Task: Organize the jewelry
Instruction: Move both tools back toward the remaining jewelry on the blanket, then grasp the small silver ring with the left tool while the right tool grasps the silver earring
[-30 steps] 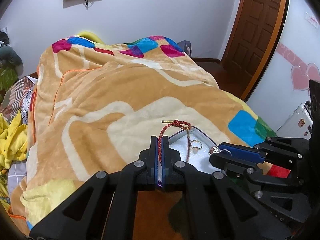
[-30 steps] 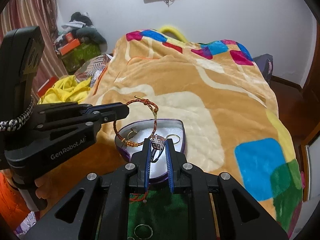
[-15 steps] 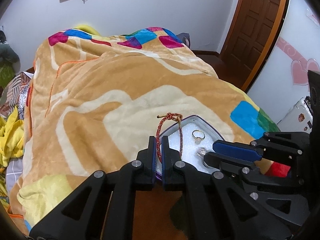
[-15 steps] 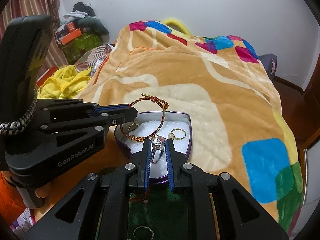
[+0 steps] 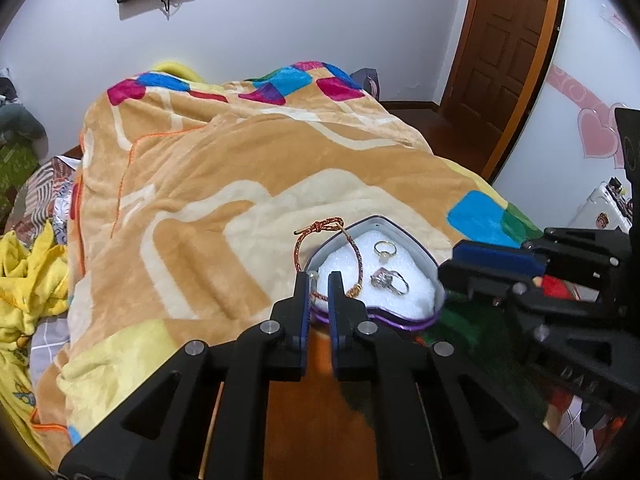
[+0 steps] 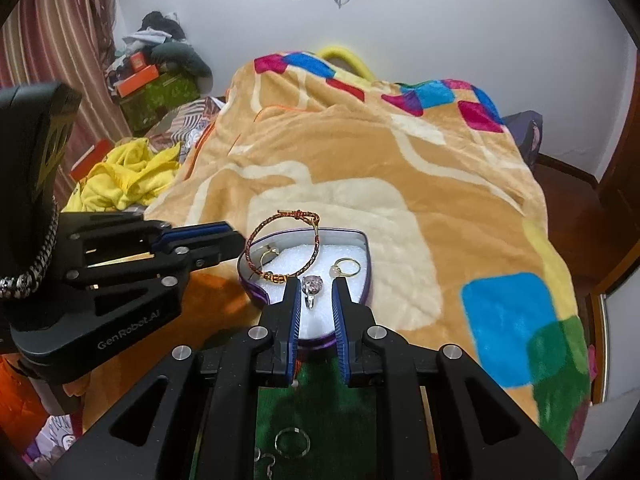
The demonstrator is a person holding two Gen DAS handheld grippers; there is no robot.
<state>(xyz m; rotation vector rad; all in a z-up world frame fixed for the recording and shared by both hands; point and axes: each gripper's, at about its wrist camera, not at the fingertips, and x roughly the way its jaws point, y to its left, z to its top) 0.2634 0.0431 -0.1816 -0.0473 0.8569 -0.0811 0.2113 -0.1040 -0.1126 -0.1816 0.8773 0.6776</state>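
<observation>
Left gripper (image 5: 318, 280) opening, nothing pinched; the cord bracelet (image 5: 356, 256) is draped over the rim of the heart tin (image 5: 400, 316), half out. Risk: it may slide off onto the blanket (image 5: 200, 184) if I snag it withdrawing. Right gripper (image 6: 316, 286) parted, untouching astride the stone ring (image 6: 311, 285). In the tin, on white foam: bracelet, stone ring, gold ring (image 6: 347, 266).

Heart tin (image 5: 428, 264) front rim hidden behind gripper (image 5: 319, 280).
</observation>
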